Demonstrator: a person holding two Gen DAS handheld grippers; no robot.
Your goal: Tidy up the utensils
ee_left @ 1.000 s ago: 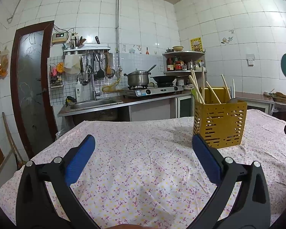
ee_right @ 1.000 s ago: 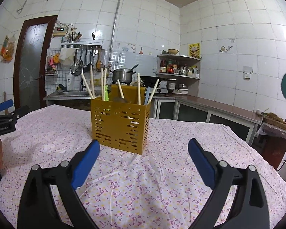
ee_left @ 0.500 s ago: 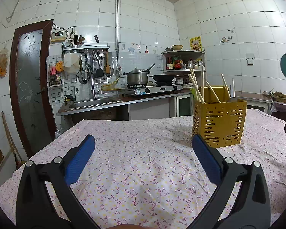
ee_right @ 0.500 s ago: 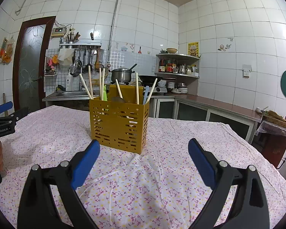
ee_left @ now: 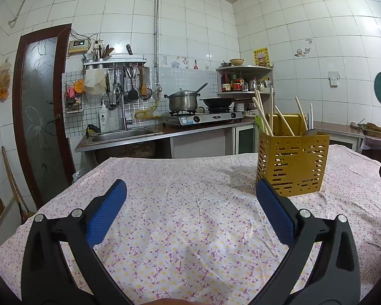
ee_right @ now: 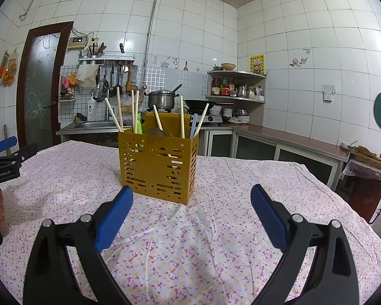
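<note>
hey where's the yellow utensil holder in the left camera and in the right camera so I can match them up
Left wrist view: the yellow utensil holder stands on the tablecloth at right of centre, just beyond the left gripper's right fingertip.
Right wrist view: the holder sits left of centre, ahead of the right gripper.
Shared landmark: the steel pot on the stove behind.

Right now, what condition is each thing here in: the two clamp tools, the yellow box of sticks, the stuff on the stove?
Left gripper: open, holding nothing.
Right gripper: open, holding nothing.
Yellow slotted plastic utensil holder: upright on the table, filled.
Pale wooden chopsticks: standing in the holder, leaning.
Floral tablecloth: spread out, slightly wrinkled.
Steel pot: lid on, on the stove.
Brown glass-panelled door: shut.
</note>
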